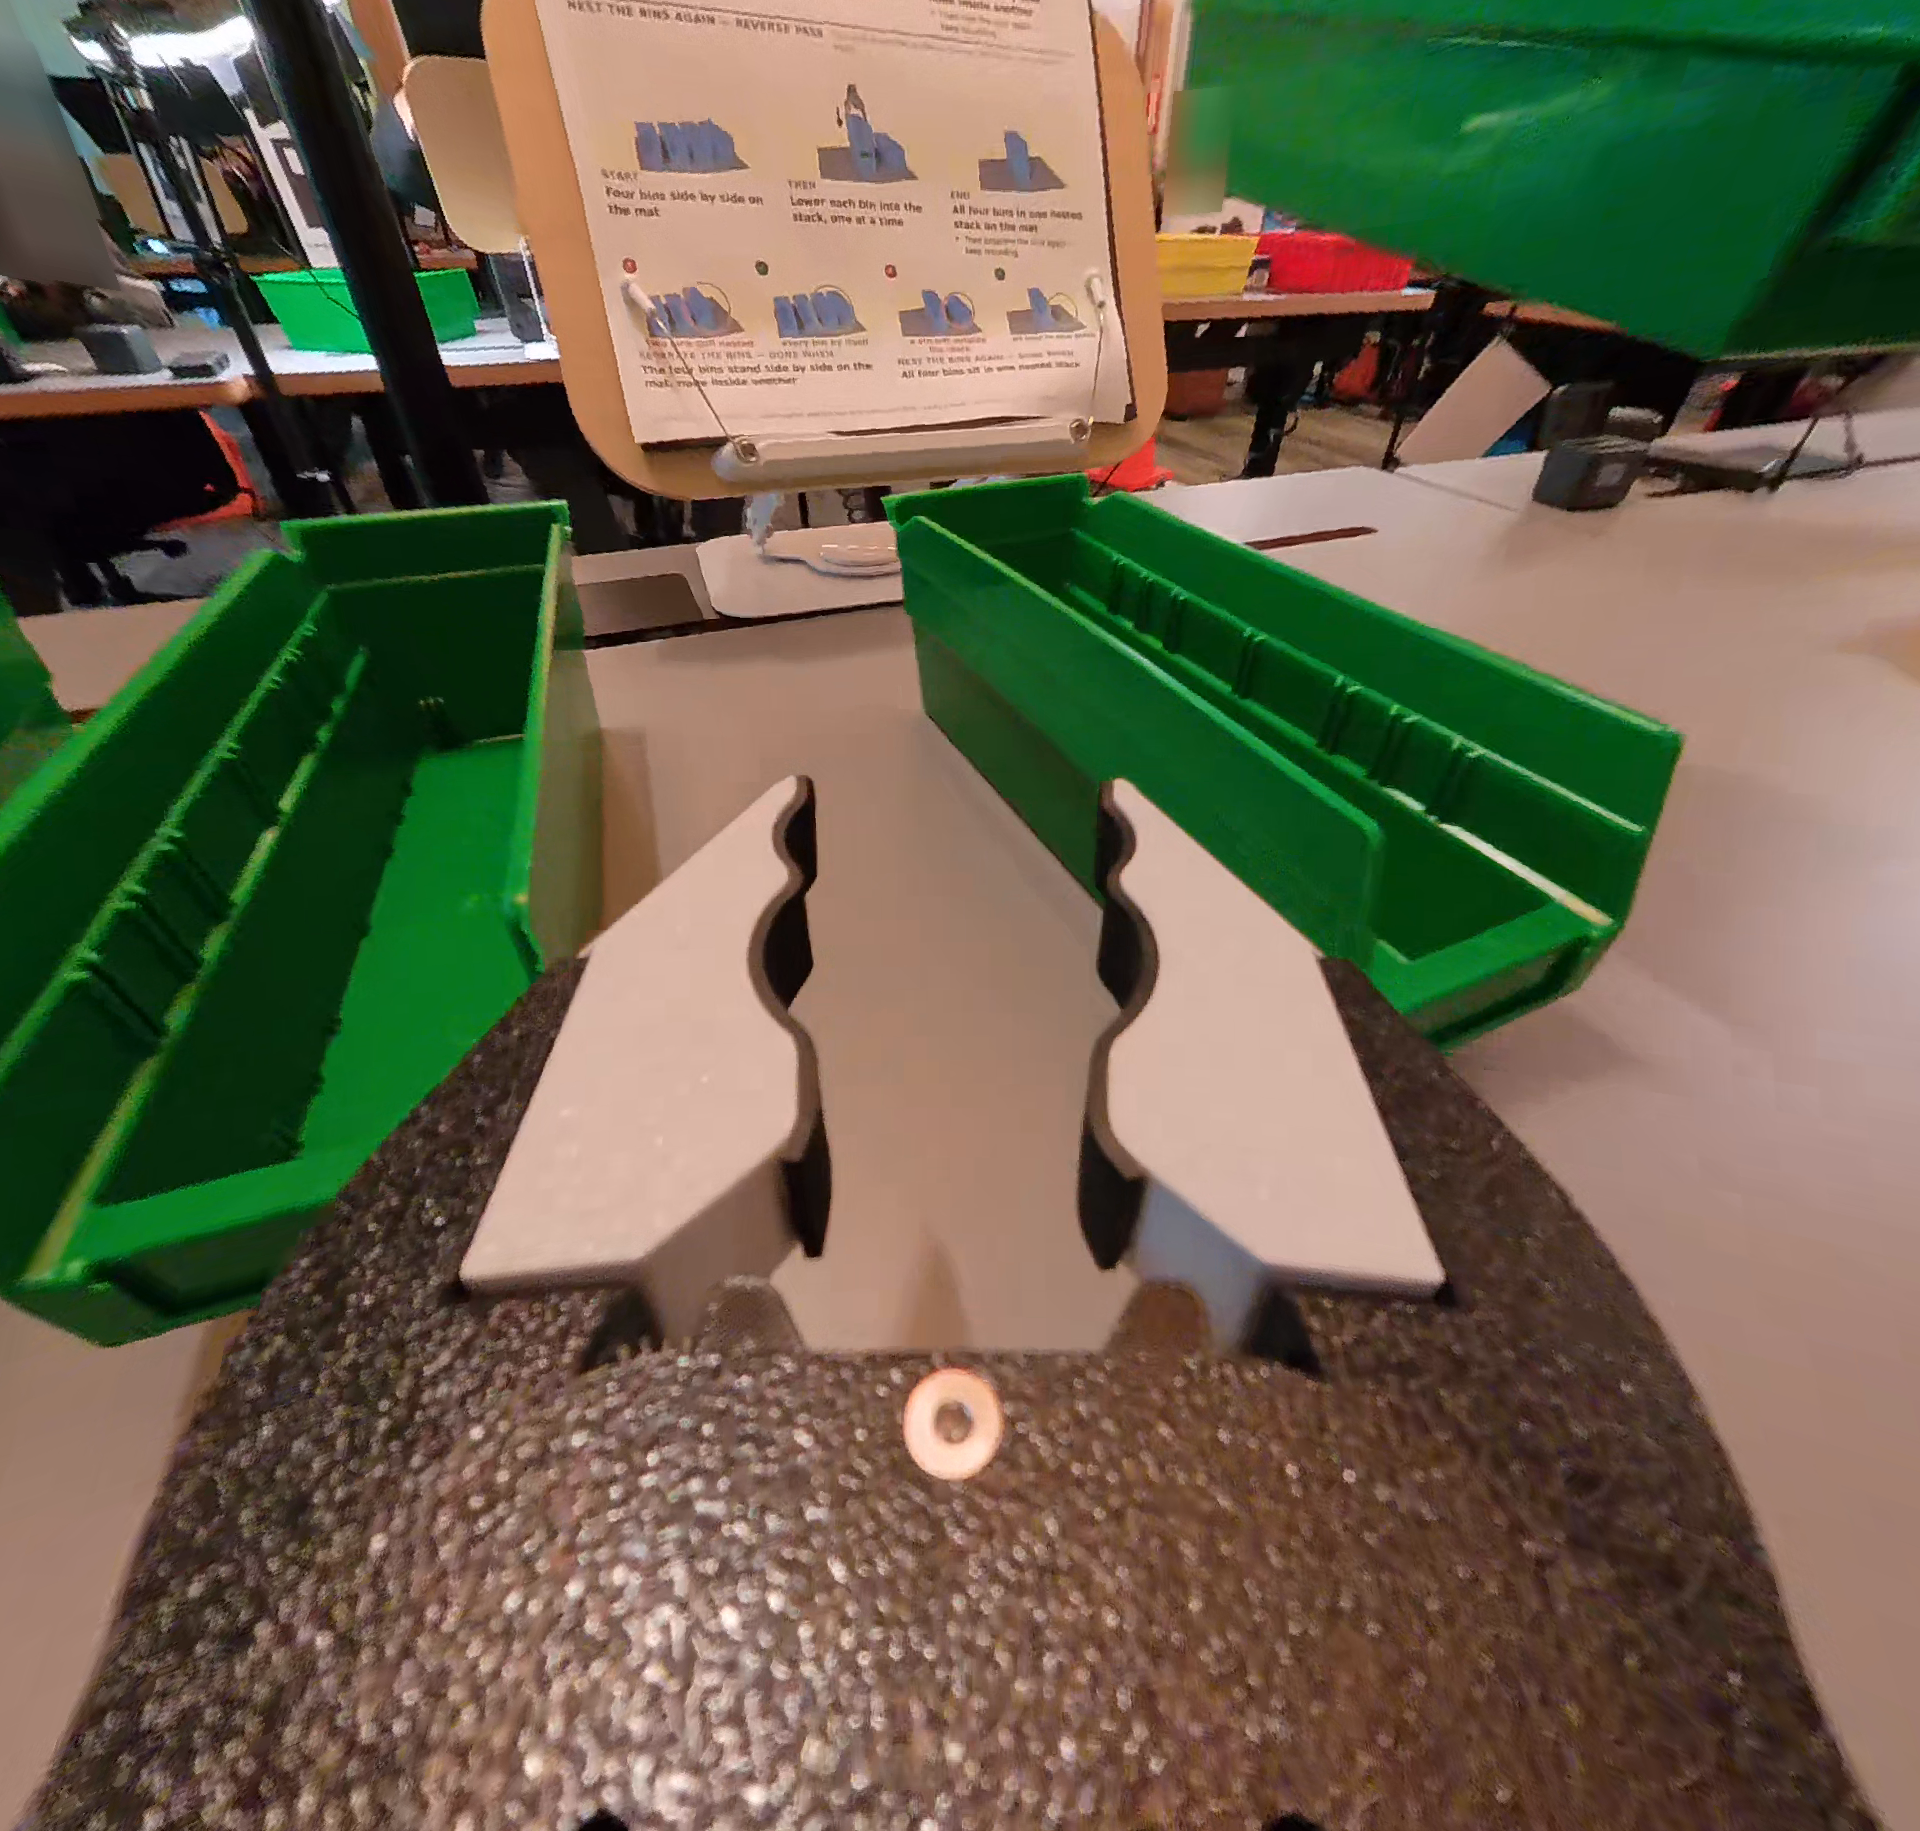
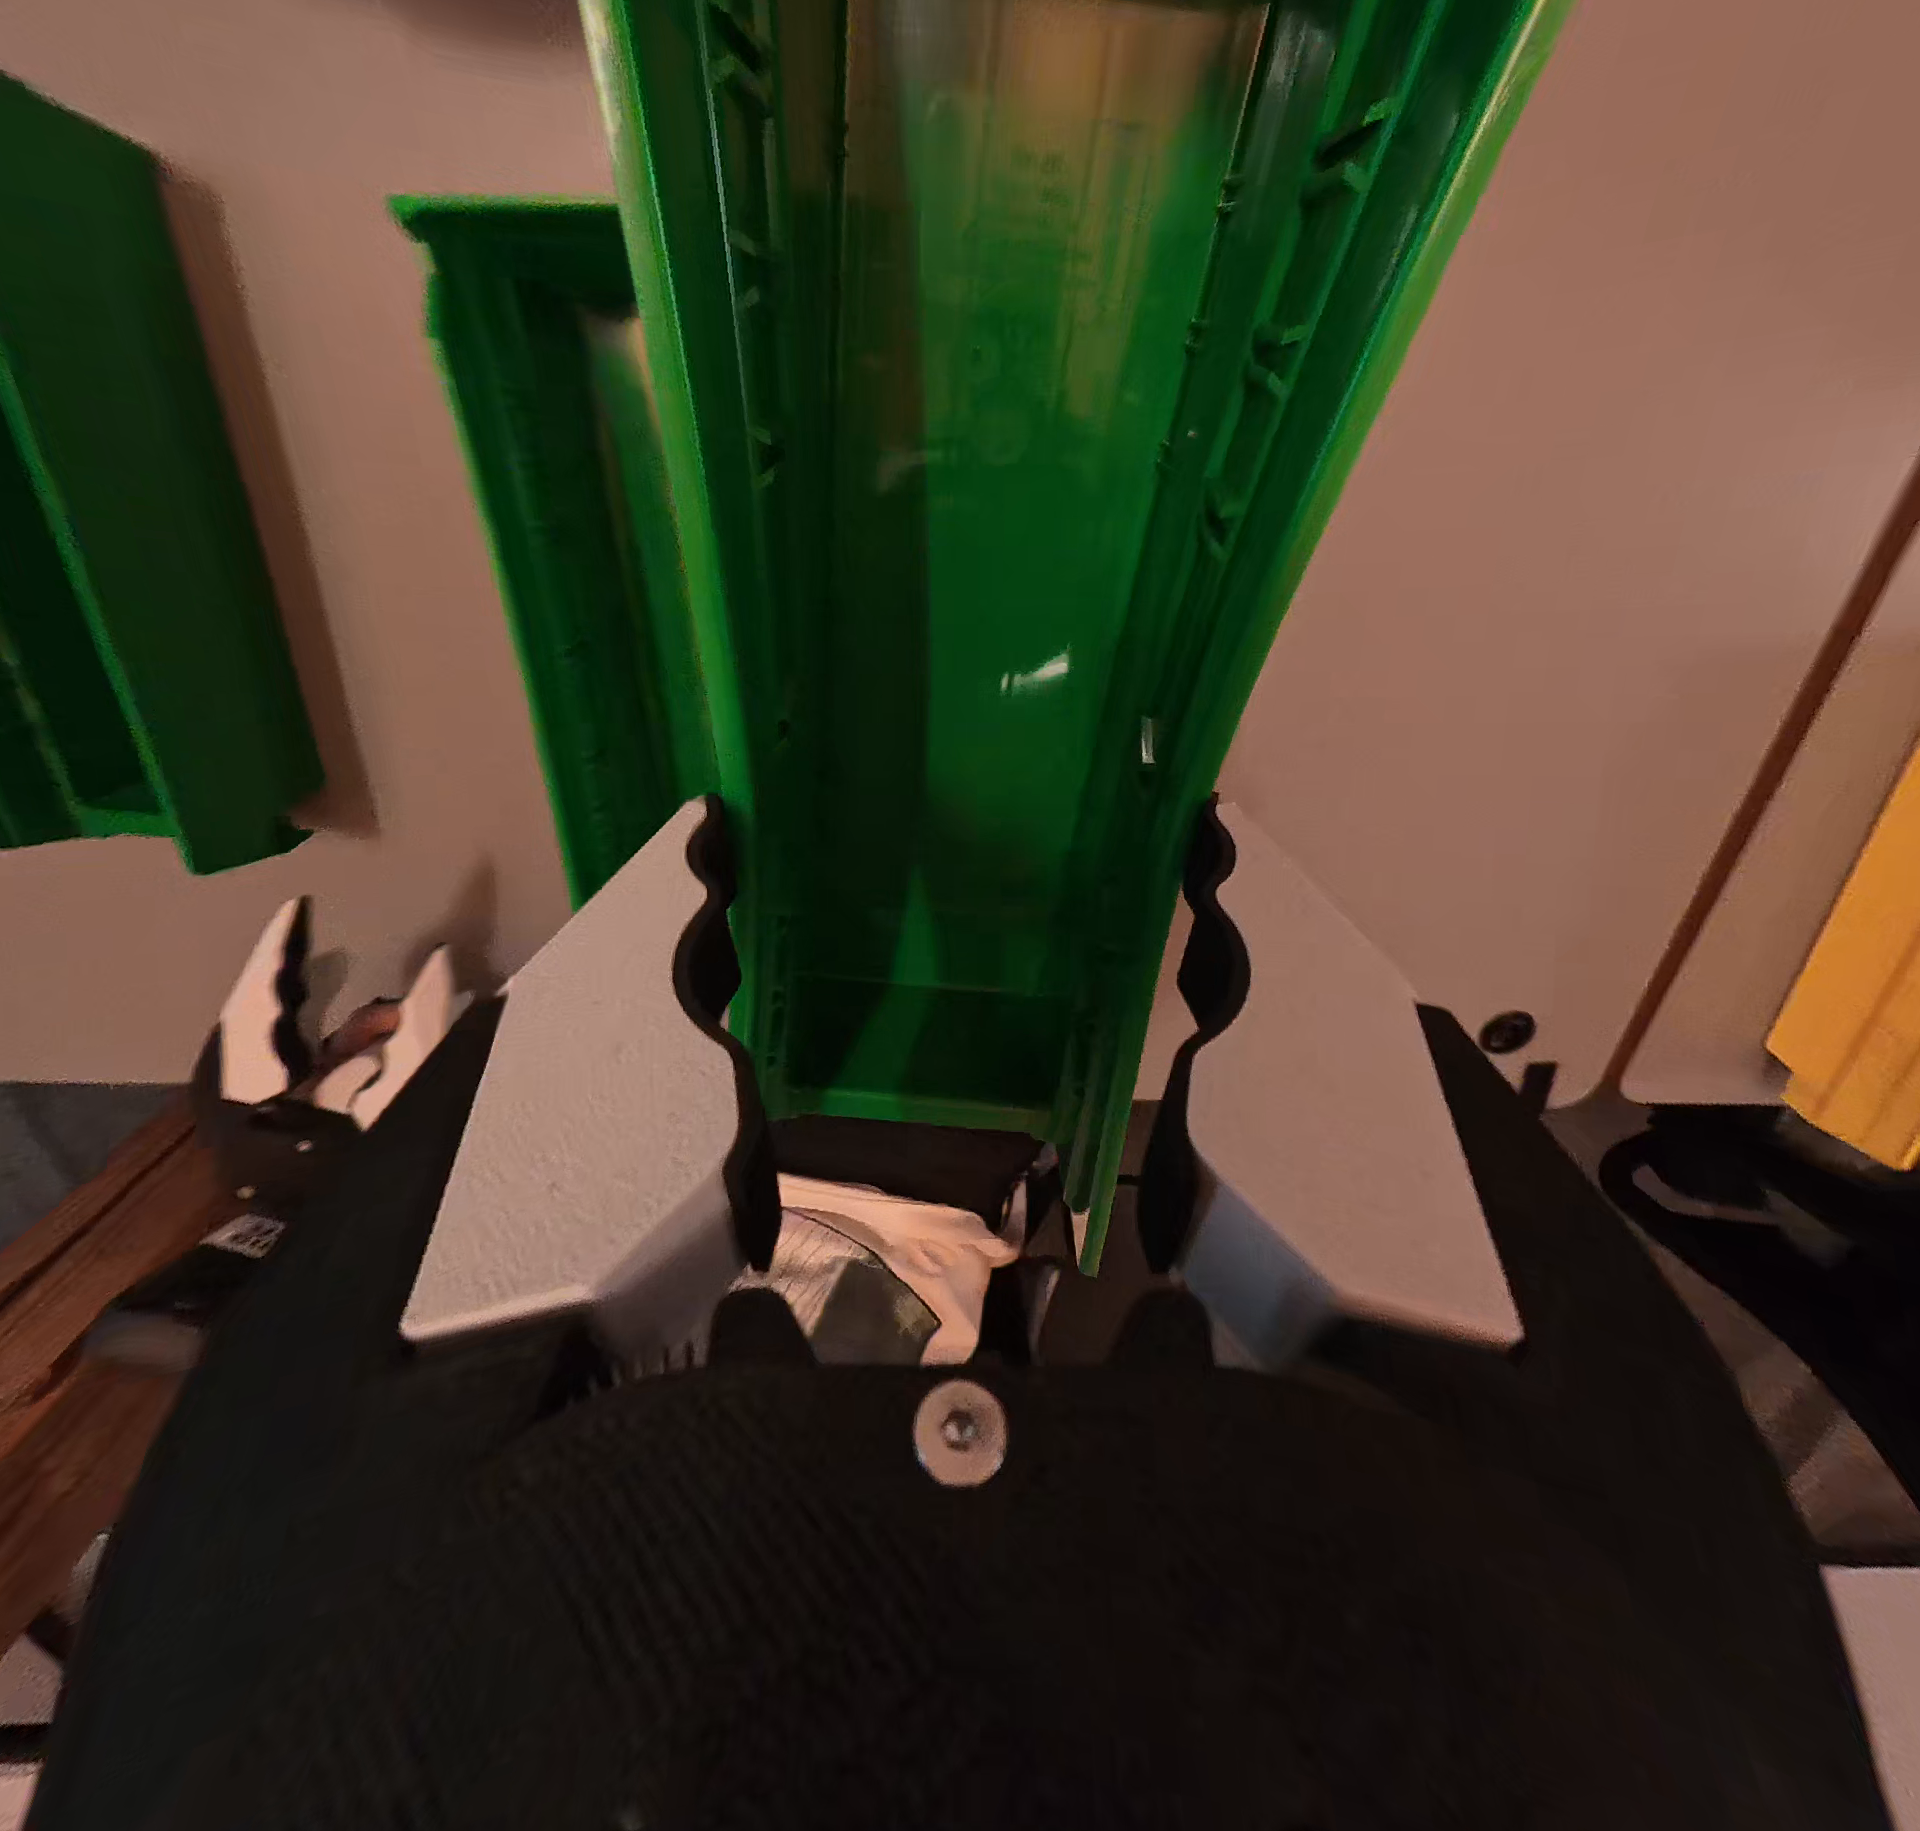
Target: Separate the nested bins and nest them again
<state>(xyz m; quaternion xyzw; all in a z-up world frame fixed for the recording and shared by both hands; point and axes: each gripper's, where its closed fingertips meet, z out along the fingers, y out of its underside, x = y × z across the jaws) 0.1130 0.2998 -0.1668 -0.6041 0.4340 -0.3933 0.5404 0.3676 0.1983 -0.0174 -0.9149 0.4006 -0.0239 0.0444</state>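
Long green bins are in play. In the left wrist view one bin (image 1: 312, 898) lies on the grey table (image 1: 1610, 1158) to the left and another (image 1: 1299, 742) to the right. My left gripper (image 1: 956, 794) is open and empty, low over the bare strip between them. My right gripper (image 2: 961, 825) is shut across the width of a third green bin (image 2: 987, 431) and holds it in the air above the table. That bin shows blurred at the top right of the left wrist view (image 1: 1558, 119). The right wrist view looks down on the two table bins (image 2: 135, 493) (image 2: 540, 493) and my left gripper (image 2: 343, 992).
A sheet on a brown clipboard stand (image 1: 831, 202) rises behind the bins, with a black pole (image 1: 343, 223) to its left. A sliver of green (image 1: 21, 680) shows at the far left edge. A yellow object (image 2: 1860, 1002) lies beyond the table's right edge.
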